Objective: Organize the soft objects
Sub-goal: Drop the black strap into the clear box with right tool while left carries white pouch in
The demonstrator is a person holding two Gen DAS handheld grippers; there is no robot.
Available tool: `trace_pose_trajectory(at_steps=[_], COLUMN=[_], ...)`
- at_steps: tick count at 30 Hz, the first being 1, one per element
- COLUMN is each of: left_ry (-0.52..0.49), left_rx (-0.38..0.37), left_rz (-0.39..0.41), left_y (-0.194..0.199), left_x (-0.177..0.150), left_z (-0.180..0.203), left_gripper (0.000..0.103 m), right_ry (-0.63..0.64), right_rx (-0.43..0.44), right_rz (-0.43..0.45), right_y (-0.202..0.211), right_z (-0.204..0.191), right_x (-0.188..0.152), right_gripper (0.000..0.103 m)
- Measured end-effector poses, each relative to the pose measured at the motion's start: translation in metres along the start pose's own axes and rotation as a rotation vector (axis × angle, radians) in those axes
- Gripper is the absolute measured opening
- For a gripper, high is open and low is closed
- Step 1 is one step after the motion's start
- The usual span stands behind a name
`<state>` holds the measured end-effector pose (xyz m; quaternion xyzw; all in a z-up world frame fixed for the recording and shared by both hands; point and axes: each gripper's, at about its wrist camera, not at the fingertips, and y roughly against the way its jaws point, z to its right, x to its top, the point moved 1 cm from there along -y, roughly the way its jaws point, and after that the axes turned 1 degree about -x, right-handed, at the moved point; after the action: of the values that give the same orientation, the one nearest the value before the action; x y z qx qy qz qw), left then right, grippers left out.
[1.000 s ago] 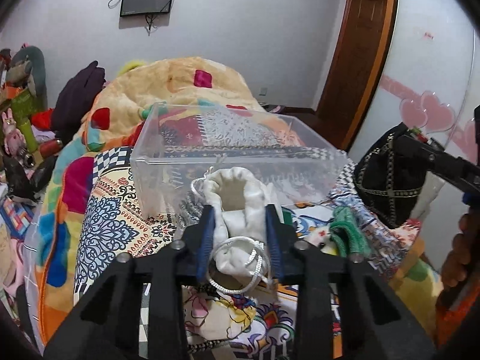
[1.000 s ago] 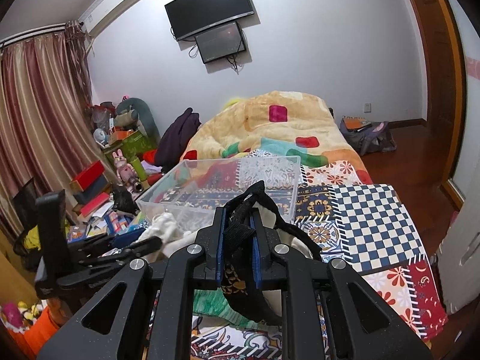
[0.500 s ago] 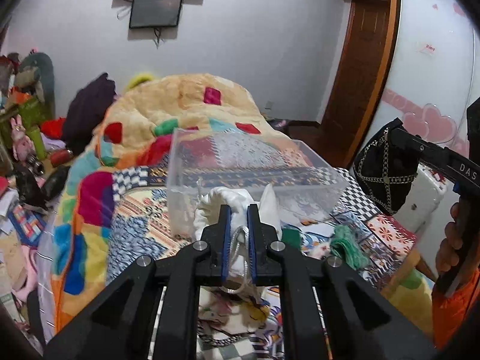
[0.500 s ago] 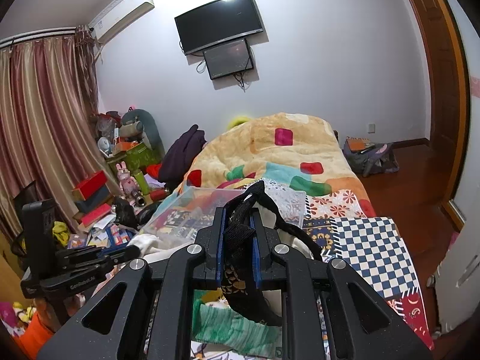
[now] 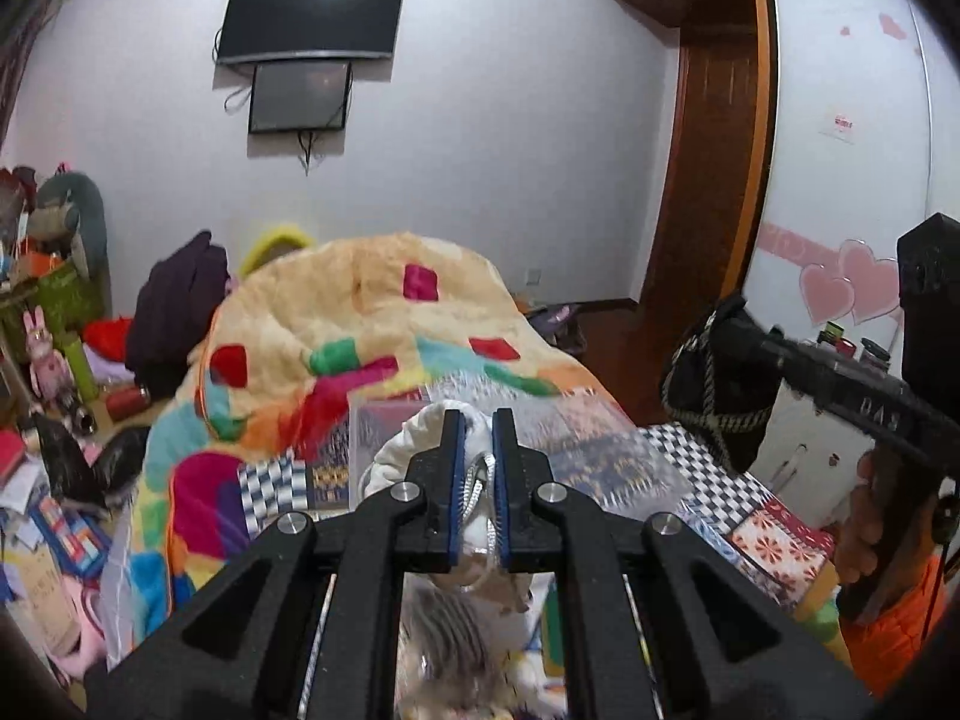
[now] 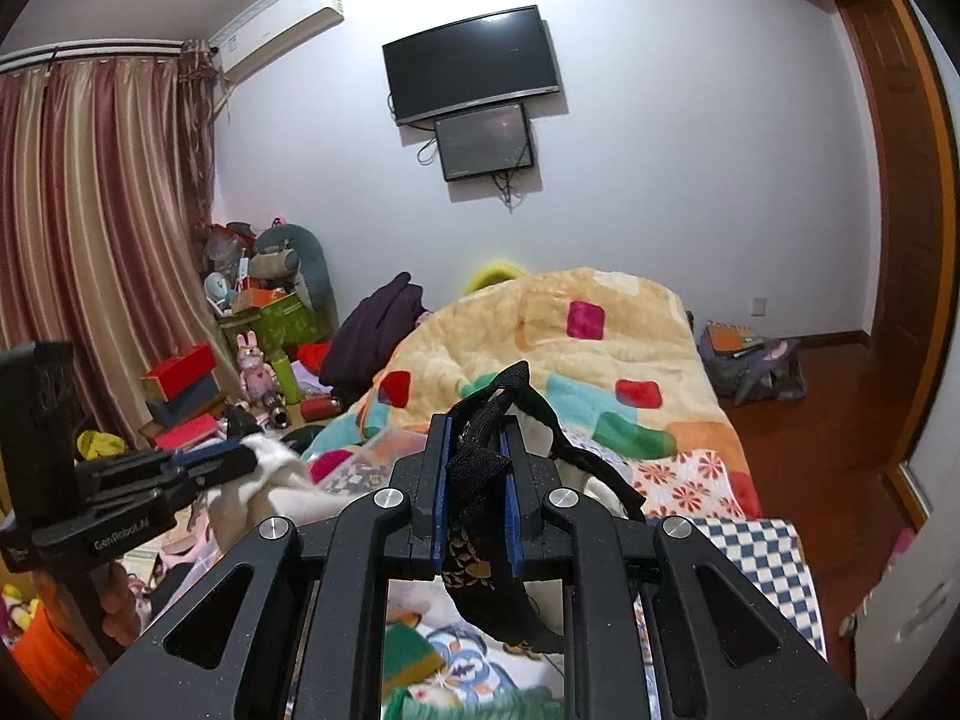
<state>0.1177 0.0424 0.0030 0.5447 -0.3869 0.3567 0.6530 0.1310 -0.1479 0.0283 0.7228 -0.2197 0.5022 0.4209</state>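
My left gripper [image 5: 477, 420] is shut on a white cloth pouch [image 5: 414, 438] with silver cord, held up above the bed; it also shows in the right wrist view [image 6: 273, 474]. My right gripper [image 6: 477, 426] is shut on a black fabric bag [image 6: 480, 468] with gold pattern, which hangs at the right of the left wrist view [image 5: 714, 378]. A clear plastic box [image 5: 576, 450] sits on the bed beyond the white pouch. A green knitted item [image 6: 468, 705] lies on the bed below the right gripper.
The bed carries a patchwork sheet [image 6: 762, 546] and a heaped yellow blanket [image 6: 552, 324]. Toys, boxes and clutter [image 6: 198, 396] fill the floor at the left. A wooden door frame [image 5: 702, 210] and a white wardrobe [image 5: 852, 120] stand at the right.
My left gripper closed on the white pouch and lifted it off the bed. My right gripper rose with the black bag in it.
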Motion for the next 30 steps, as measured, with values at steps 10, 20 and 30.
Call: trace_pose_trajectory(at_steps=[10, 20, 30], left_ry=[-0.018, -0.027, -0.026], left_rx=[0.016, 0.0, -0.015], left_rz=[-0.124, -0.24, -0.198], left_y=[-0.072, -0.101, -0.068], left_x=[-0.015, -0.032, -0.028], left_z=[-0.008, -0.005, -0.002], left_gripper=[0.008, 0.008, 0.052], right_ry=[0.032, 0.075, 0.119], right_rx=[0.03, 0.066, 0.01], right_rz=[-0.162, -0.331, -0.322], right_y=[-0.064, -0.095, -0.077], right_z=[0.004, -0.006, -0.009], right_x=[-0.029, -0.051, -0.046], right_gripper=[0.014, 0.017, 0.053])
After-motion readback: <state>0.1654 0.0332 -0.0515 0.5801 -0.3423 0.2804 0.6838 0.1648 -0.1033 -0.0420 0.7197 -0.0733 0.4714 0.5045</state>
